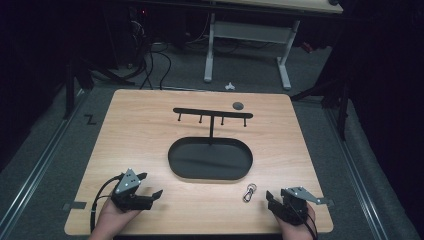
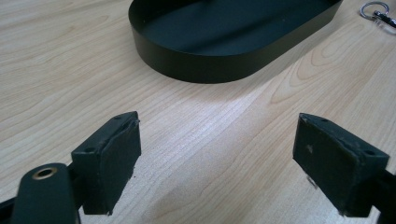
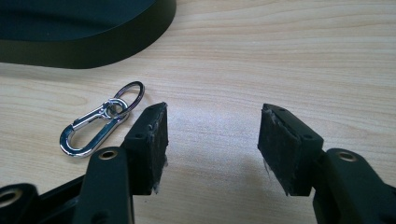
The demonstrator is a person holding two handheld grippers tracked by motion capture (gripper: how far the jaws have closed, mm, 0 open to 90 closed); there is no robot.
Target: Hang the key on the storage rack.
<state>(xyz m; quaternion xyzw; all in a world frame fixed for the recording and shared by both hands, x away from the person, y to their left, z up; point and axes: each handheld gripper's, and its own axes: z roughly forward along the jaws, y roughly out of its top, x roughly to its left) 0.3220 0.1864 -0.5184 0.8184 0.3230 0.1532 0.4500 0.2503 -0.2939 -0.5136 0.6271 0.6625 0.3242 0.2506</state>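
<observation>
Both tools are resting at the table's [image 1: 150,125] near edge: the left gripper [image 1: 149,186] at seven o'clock and the right gripper [image 1: 270,198] at five, jaws spread and holding nothing. The keyring clip [image 1: 249,192] is lying just beside the tray [image 1: 210,175], at the right gripper's ten o'clock. Likely next: pinching it for the hook stand [image 1: 212,114].

- The high view looks forward and down from the person's side, taking in the whole wooden table [image 1: 145,130] and the floor beyond.
- The left gripper view sits low and close to the tabletop, facing the black oval tray [image 2: 224,56].
- The right gripper view, equally low, shares that tray and the carabiner keyring [image 3: 100,119].
</observation>
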